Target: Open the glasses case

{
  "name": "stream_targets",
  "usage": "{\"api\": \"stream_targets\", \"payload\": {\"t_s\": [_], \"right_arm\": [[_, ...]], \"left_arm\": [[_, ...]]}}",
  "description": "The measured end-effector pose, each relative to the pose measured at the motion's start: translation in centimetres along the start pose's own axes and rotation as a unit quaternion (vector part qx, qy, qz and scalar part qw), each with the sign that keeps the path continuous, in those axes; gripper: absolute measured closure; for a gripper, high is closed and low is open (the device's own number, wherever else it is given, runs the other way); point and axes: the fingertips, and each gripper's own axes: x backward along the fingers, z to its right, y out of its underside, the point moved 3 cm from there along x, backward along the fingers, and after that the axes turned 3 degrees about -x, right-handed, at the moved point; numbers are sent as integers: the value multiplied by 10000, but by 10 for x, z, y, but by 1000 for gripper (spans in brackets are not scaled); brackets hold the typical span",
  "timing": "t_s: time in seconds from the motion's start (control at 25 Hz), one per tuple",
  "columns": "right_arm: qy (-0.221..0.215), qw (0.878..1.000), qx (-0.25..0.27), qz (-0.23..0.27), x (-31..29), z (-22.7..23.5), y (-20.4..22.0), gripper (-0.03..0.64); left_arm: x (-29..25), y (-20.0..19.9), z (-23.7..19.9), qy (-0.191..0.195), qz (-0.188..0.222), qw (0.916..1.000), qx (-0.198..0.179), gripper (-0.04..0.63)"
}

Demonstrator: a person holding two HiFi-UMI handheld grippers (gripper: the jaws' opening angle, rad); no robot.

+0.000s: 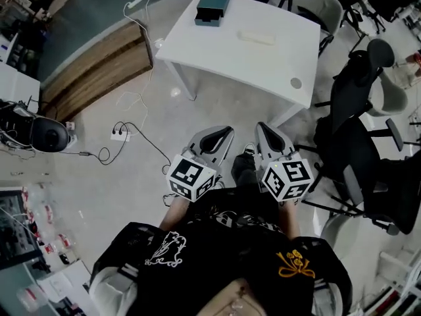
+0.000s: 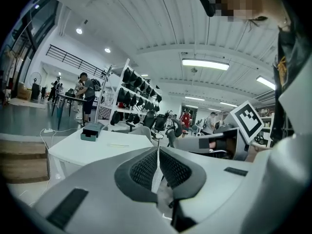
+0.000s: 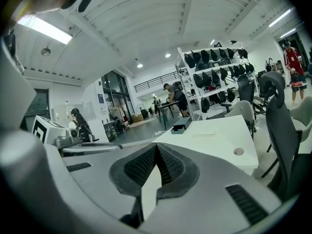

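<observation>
Grey-padded left gripper (image 1: 222,137) and right gripper (image 1: 265,133) are pressed shut and empty, carried low since the person stands well short of the table (image 1: 276,64). A pale case (image 1: 258,37), probably the glasses case, lies near its far edge beside a teal box (image 1: 214,5).

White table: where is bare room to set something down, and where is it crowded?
Free: near half of the white table, from the pale flat item to the round hole. Crowded: far corner by the teal box; chairs line the right.
</observation>
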Motion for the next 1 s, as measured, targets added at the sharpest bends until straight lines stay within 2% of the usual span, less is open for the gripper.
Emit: {"api": "stream_targets", "payload": {"t_s": [0.32, 0.48, 0.76, 1.0], "right_arm": [[-181, 9998, -4, -12, -70, 97, -68, 603], [-279, 9996, -39, -75, -93, 133, -89, 604], [-458, 9989, -48, -131, -114, 176, -105, 604], [-647, 9976, -142, -200, -121, 189, -106, 604]], "left_arm": [[-116, -49, -51, -202, 83, 9997, -58, 566], [-160, -63, -68, -319, -20, 9995, -47, 566], [-206, -77, -76, -559, 12, 9984, -123, 566], [-220, -76, -76, -732, -158, 9970, -179, 566]]}}
